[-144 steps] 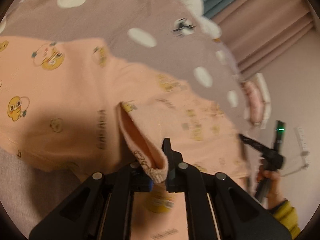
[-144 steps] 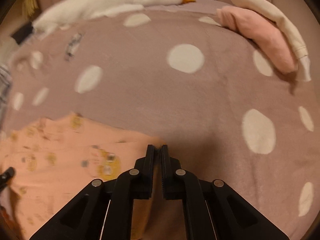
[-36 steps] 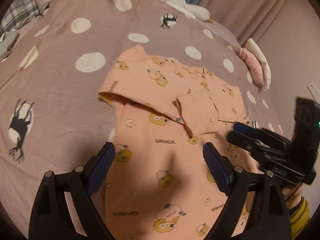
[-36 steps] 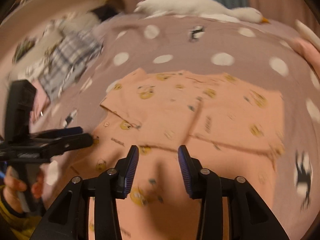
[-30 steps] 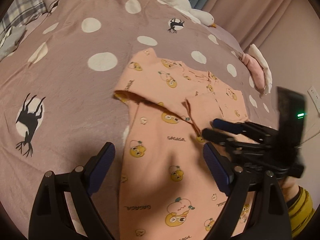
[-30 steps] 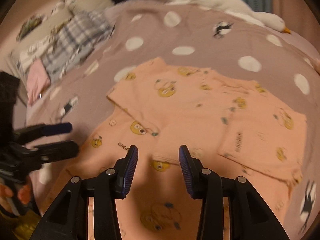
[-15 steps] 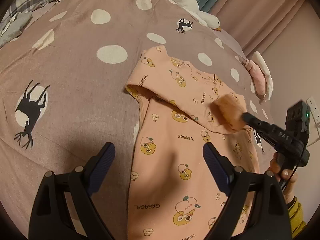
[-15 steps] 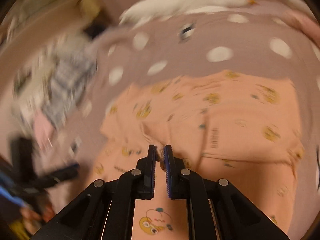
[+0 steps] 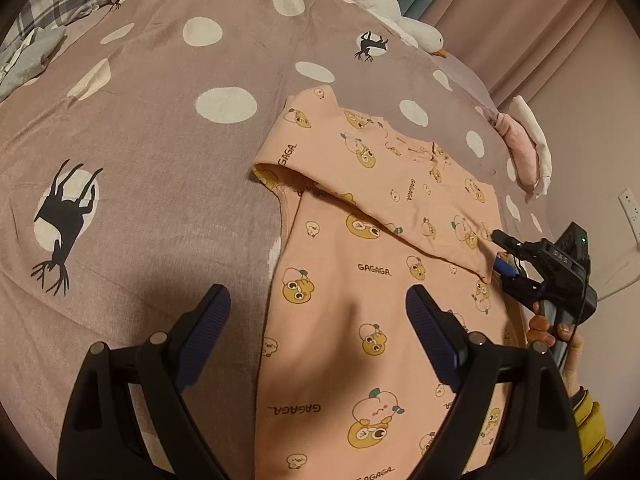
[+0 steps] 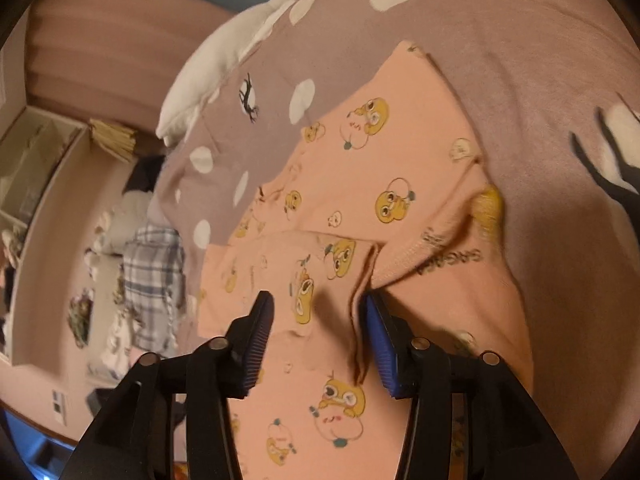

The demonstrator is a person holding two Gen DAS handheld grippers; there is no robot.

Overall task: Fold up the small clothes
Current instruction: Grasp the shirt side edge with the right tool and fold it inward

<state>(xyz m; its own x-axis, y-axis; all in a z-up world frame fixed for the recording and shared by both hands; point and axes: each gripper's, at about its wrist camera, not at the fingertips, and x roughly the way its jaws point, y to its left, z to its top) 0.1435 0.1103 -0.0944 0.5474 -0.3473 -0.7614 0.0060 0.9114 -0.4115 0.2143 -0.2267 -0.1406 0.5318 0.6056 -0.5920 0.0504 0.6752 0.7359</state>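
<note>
my left gripper (image 9: 316,312): jaws spread wide, hovering, holding nothing | my right gripper (image 10: 318,320): jaws parted, empty, low at the scene's right | my right hand (image 9: 554,326): wrapped round its handle

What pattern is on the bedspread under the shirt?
Mauve bedspread with white dots and black deer silhouettes; clearest in the left wrist view.

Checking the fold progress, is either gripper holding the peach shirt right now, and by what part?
Neither holds it. The left gripper and right gripper are both open above the peach shirt.
</note>
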